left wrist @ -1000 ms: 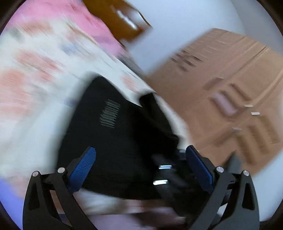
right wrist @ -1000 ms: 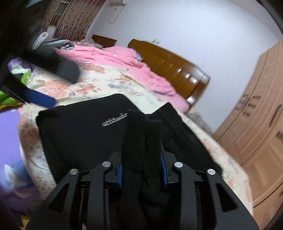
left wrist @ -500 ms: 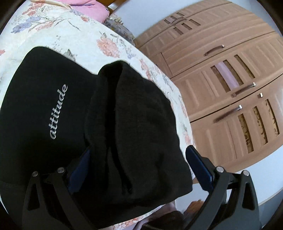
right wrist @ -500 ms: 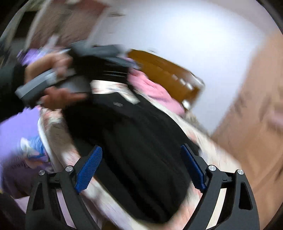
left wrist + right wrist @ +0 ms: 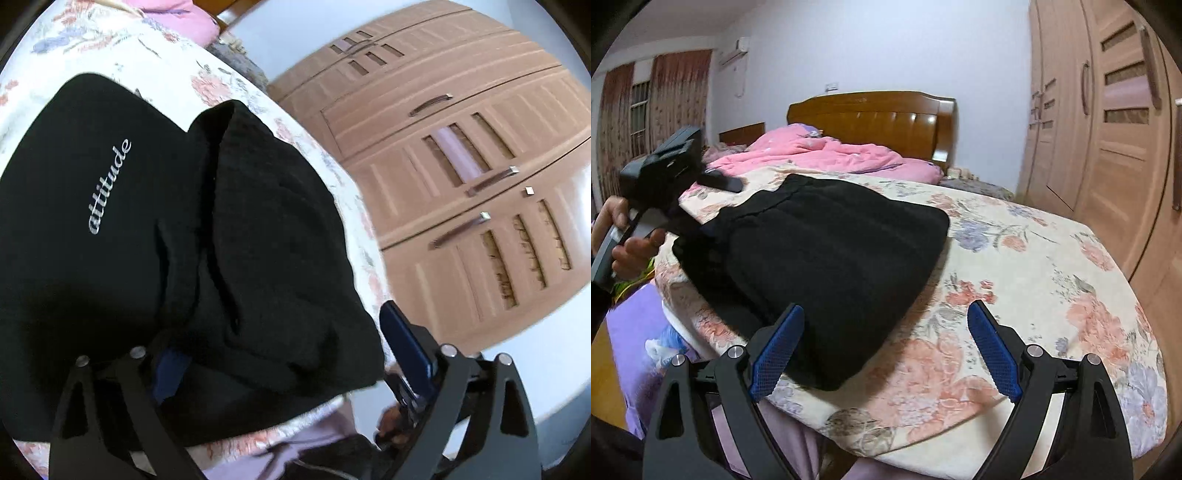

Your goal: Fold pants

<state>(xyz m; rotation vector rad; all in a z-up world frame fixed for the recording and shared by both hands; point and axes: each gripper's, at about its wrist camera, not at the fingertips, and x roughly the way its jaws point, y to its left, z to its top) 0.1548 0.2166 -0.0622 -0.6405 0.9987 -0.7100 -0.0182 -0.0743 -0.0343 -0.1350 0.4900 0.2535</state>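
Black pants [image 5: 177, 258] with silver "attitude" lettering lie folded in a thick stack on the flowered bed. In the right wrist view the pants [image 5: 827, 258] sit near the bed's left front corner. My left gripper [image 5: 288, 354] is open, its fingers straddling the near edge of the stack; the left finger is partly hidden by cloth. It also shows in the right wrist view [image 5: 676, 173], held by a hand. My right gripper [image 5: 884, 350] is open and empty, just off the bed's front edge, beside the pants.
The flowered bedsheet [image 5: 1034, 280] spreads to the right of the pants. A pink quilt [image 5: 827, 155] and wooden headboard [image 5: 879, 122] lie at the far end. A brown wardrobe [image 5: 461, 166] stands along the right side. Purple fabric [image 5: 639, 332] hangs below the bed's left edge.
My right gripper let go of the pants, opened and pulled back to the bed's front edge. My left gripper swung over the stack and now straddles its near edge.
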